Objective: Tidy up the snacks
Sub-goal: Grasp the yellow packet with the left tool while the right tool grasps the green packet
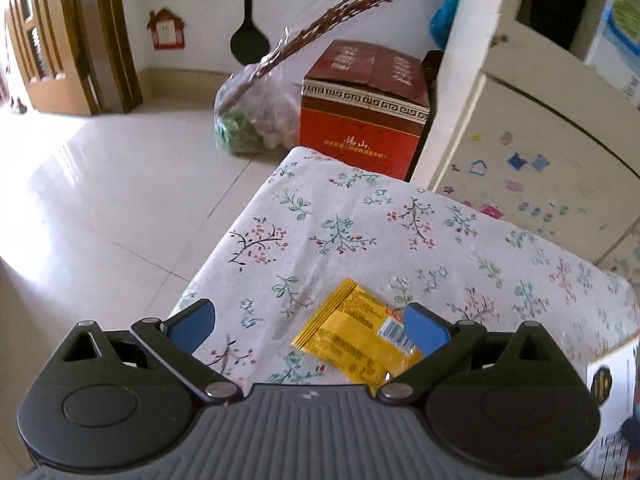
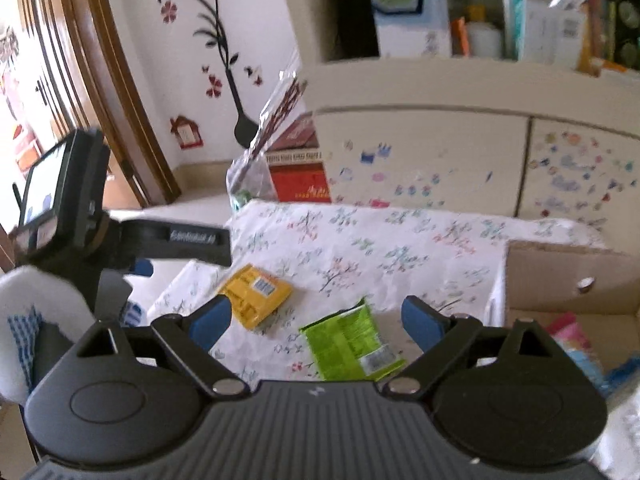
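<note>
Snacks lie on a table covered with a floral cloth [image 1: 360, 232]: a yellow packet [image 1: 352, 336] and a green packet [image 2: 348, 344]. In the left wrist view the yellow packet sits low and right of centre, flat on the cloth, with its barcode end toward the right. The left gripper [image 1: 308, 320] fills the bottom of that frame, its blue fingers [image 1: 192, 324] spread wide; the right-hand finger overlaps the packet's barcode corner in the picture, but whether it touches I cannot tell, and nothing is pinched.

In the right wrist view the green packet lies low and centre, between the blue fingers [image 2: 422, 324] of the right gripper [image 2: 316, 320], which stand spread wide with no pad pressing on it. The yellow packet [image 2: 256, 292] is to its upper left, a little apart from it, near the cloth's left edge. The left gripper's black body [image 2: 180, 240] reaches in from the left edge of this frame, above the yellow packet.

A cardboard box [image 2: 568, 276] stands open at the right edge of the right view, on the table, with colourful items inside. Behind the table, in the upper middle of both views, a red carton [image 1: 364, 120] stands on the floor beside a clear bag [image 1: 256, 116] with twigs sticking out.
</note>
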Available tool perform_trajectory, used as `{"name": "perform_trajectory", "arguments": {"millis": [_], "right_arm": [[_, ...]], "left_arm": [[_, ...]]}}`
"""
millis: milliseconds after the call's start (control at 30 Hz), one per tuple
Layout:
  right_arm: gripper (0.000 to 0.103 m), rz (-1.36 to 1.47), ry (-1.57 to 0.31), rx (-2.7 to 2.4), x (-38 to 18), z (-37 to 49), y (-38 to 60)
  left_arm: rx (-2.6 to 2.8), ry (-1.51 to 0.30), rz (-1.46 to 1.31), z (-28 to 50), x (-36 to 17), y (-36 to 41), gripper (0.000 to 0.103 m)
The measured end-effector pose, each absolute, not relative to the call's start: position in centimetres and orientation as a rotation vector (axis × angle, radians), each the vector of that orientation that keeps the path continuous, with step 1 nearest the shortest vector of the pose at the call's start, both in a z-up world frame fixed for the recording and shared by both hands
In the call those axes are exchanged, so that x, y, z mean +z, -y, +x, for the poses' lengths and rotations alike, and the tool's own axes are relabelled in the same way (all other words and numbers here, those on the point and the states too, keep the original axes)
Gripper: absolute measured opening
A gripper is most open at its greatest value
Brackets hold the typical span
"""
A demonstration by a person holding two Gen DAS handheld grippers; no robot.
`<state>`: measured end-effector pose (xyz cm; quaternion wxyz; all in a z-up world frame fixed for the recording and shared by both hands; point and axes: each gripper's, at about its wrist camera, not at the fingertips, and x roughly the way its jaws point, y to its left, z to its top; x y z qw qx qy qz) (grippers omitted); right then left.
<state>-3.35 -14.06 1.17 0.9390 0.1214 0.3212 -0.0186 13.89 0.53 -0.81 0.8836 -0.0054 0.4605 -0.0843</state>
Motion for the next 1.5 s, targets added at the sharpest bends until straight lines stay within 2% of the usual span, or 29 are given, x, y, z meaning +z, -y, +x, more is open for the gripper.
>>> {"name": "perform_trajectory", "arguments": {"millis": [333,567,833,867,1133,1300,1500], "right_arm": [[0.092,0.234,-0.744,-0.117,-3.2,-0.2,13.0],[0.092,0.230,-0.778,-0.142,-5.2,1.1,13.1],[0.092,0.197,-0.799,-0.151,-6.4,1.5,12.8],[0.091,0.197,-0.801,-0.151,-6.4,1.4,12.8],[0.063,0.218,-0.818,-0.171,-6.2,0.7,13.0],[0.055,0.241,-0.831,-0.155,-5.8,-0.4,12.7],[0.055,0.330,-0.843,-0.140,-5.4,-2.1,12.6]], "left_arm": [[-0.153,-1.032,-0.020,16.4,-4.3,0.9,0.102],[-0.167,-1.012,-0.064,17.0,-4.7,1.7,0.103],[-0.168,-1.010,0.053,16.2,-6.0,2.9,0.103],[-0.171,-1.014,0.057,16.1,-6.1,2.7,0.103],[-0.214,-1.048,0.072,14.4,-6.1,-0.2,0.103],[-0.241,-1.094,0.094,13.3,-5.9,-1.1,0.103],[-0.260,-1.092,0.113,11.8,-5.7,-1.8,0.103]]}}
